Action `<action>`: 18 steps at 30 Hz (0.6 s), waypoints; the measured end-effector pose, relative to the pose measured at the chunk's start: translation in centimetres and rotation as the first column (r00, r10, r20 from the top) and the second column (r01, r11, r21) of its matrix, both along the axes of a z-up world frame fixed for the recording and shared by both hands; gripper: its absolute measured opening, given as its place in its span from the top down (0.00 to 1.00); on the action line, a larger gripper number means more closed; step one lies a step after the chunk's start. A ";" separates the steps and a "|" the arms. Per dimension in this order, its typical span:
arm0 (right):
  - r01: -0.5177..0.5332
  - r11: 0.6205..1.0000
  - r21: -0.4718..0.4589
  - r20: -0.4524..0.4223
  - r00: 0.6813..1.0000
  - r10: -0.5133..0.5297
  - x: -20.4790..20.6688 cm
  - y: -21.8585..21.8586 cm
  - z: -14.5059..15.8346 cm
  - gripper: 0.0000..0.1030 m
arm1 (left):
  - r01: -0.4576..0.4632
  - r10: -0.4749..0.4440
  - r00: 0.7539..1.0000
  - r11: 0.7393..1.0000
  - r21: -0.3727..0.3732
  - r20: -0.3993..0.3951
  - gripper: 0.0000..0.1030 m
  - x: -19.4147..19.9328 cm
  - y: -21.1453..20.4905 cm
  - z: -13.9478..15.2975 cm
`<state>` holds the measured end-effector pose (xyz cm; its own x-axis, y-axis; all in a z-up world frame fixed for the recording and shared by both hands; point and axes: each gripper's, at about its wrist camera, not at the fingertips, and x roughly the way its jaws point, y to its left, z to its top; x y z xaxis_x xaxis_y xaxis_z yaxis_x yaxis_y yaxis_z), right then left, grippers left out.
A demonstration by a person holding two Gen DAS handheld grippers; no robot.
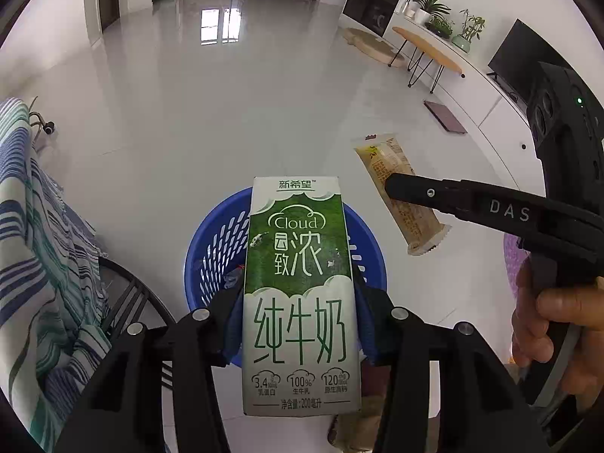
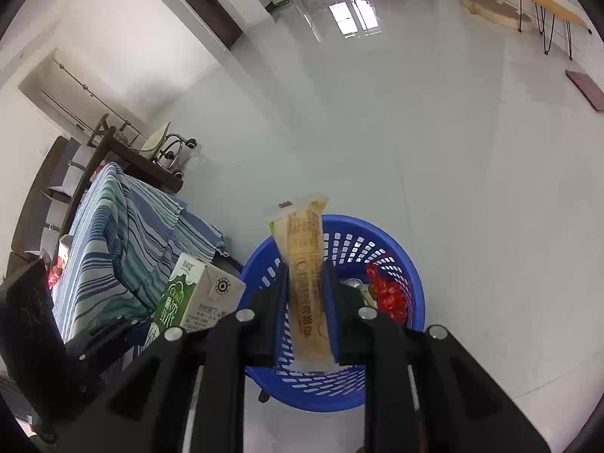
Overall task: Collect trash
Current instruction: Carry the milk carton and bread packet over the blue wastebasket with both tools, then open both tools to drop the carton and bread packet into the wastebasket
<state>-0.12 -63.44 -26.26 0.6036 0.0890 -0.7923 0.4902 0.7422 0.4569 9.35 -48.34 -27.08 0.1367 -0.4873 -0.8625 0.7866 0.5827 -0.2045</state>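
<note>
My left gripper (image 1: 300, 302) is shut on a green and white milk carton (image 1: 300, 290) and holds it upright above a blue plastic basket (image 1: 211, 245) on the floor. My right gripper (image 2: 306, 283) is shut on a long yellow snack wrapper (image 2: 305, 279) and holds it over the same basket (image 2: 400, 381). The basket holds a red wrapper (image 2: 389, 294) and other trash. In the left wrist view the right gripper (image 1: 392, 185) with the wrapper (image 1: 400, 196) hangs to the right of the carton. The carton (image 2: 196, 298) shows at the lower left of the right wrist view.
A striped blue and green cloth (image 1: 41, 249) drapes over furniture on the left, also in the right wrist view (image 2: 124, 241). A wooden side table (image 1: 426, 49), plants and a TV stand along the right wall. The shiny tiled floor (image 1: 211, 113) stretches ahead.
</note>
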 end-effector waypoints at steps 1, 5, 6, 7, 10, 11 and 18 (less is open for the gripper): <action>0.003 1.000 0.012 -0.002 1.000 -0.003 0.0 -0.2 -0.3 0.64 | -0.002 0.002 1.000 1.000 0.004 0.002 0.44 0.2 -0.2 -0.3; 0.053 0.998 -0.015 -0.004 0.999 -0.053 -0.9 -0.9 0.0 0.53 | -0.024 0.024 1.000 1.000 0.004 0.015 0.27 0.4 -0.1 0.0; 0.070 0.997 -0.017 0.004 0.998 -0.070 -1.3 -1.1 0.4 0.49 | -0.027 0.027 0.999 1.000 -0.010 0.018 0.24 0.3 0.3 0.7; 0.085 0.996 -0.026 0.013 0.996 -0.084 -1.7 -1.1 0.9 0.46 | -0.027 0.028 0.999 0.999 -0.019 0.022 0.22 0.1 0.1 1.3; 0.122 0.990 -0.070 0.046 0.992 -0.119 -2.8 -0.5 2.5 0.33 | -0.018 0.022 0.998 0.997 -0.074 0.054 0.16 -1.2 1.4 4.7; 0.131 0.988 -0.082 0.052 0.991 -0.127 -3.1 -0.2 2.9 0.24 | -0.015 0.021 0.998 0.996 -0.091 0.066 0.14 -1.6 2.1 5.9; 0.057 0.957 -0.285 0.116 0.993 -0.024 -3.4 7.0 6.7 0.04 | -0.076 0.102 0.980 0.986 -0.151 0.170 0.05 -4.0 12.5 12.3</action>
